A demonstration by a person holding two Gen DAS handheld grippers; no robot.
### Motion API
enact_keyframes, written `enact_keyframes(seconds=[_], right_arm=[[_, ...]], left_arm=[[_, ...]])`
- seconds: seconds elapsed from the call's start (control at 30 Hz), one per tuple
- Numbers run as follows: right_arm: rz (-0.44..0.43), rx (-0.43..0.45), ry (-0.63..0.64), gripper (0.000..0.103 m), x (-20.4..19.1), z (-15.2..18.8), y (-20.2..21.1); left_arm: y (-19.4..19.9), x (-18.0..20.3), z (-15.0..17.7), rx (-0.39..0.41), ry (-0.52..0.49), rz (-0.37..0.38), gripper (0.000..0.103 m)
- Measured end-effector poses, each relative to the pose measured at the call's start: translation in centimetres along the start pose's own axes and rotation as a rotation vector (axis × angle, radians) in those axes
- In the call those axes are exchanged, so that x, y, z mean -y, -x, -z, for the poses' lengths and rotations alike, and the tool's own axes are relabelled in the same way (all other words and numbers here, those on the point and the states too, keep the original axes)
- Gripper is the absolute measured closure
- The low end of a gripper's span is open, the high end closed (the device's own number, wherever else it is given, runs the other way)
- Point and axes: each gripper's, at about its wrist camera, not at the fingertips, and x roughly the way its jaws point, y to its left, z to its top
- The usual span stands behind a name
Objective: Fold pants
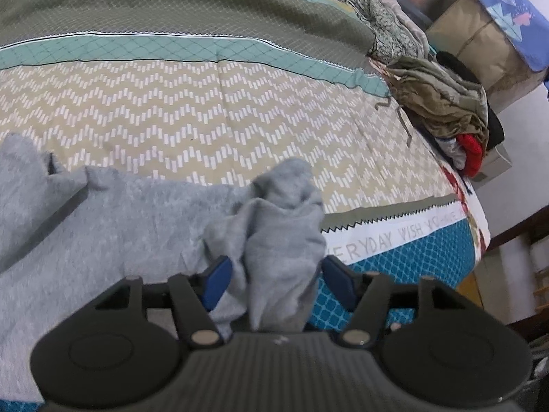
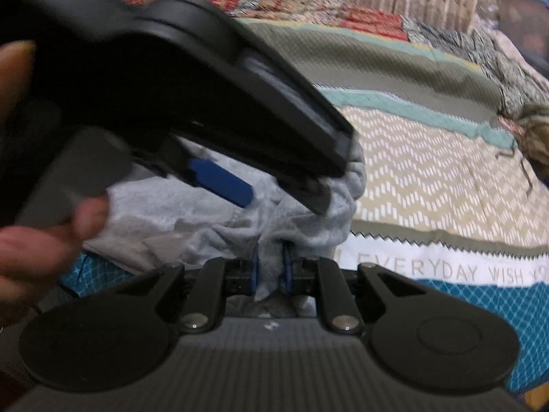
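- Right gripper (image 2: 271, 267) fingers pinch a bunched fold of the grey pants (image 1: 103, 226) on the bed (image 1: 240, 120).
- Left gripper (image 1: 274, 274) fingers stand apart, cloth loose between them.
- Better regrip before pulling flat.

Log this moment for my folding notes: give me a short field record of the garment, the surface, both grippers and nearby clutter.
garment: grey pants, partly spread, one end bunched up
surface: patterned bedspread with printed lettering
left gripper: jaws apart, bunched grey fabric between them, pads not clearly pressing
right gripper: jaws close together, pinching a fold of the grey fabric
gripper positions: both at the same bunched end, left one crossing above the right in the right wrist view
clutter: pile of clothes at the bed's far edge
person: hand on the left gripper's handle
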Motion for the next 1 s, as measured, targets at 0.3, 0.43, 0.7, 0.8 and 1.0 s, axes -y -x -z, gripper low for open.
enact_keyframes(seconds=[0.3,0.43,0.7,0.8,1.0], right_arm=[[-0.026,-0.042,-0.006,0.083,-0.2,0.0,-0.3],[-0.025,-0.058,-0.014,0.081,-0.5,0.0,-0.5],[-0.031,-0.079,-0.034,0.081,0.4,-0.3,-1.4],[-0.033,-0.08,-0.038,0.081,0.5,-0.4,-1.8],[-0.034,-0.083,-0.039,0.081,0.3,-0.4,-2.1]], left_arm=[[-1.4,-1.1,0.1,-0.017,0.012,0.016,0.083],[-1.7,-1.4,0.0,-0.025,0.028,0.011,0.083],[-2.4,-1.3,0.0,-0.038,0.026,0.001,0.082],[-2.6,-1.4,0.0,-0.042,0.029,0.001,0.082],[-2.8,-1.5,-0.1,-0.046,0.031,0.003,0.082]])
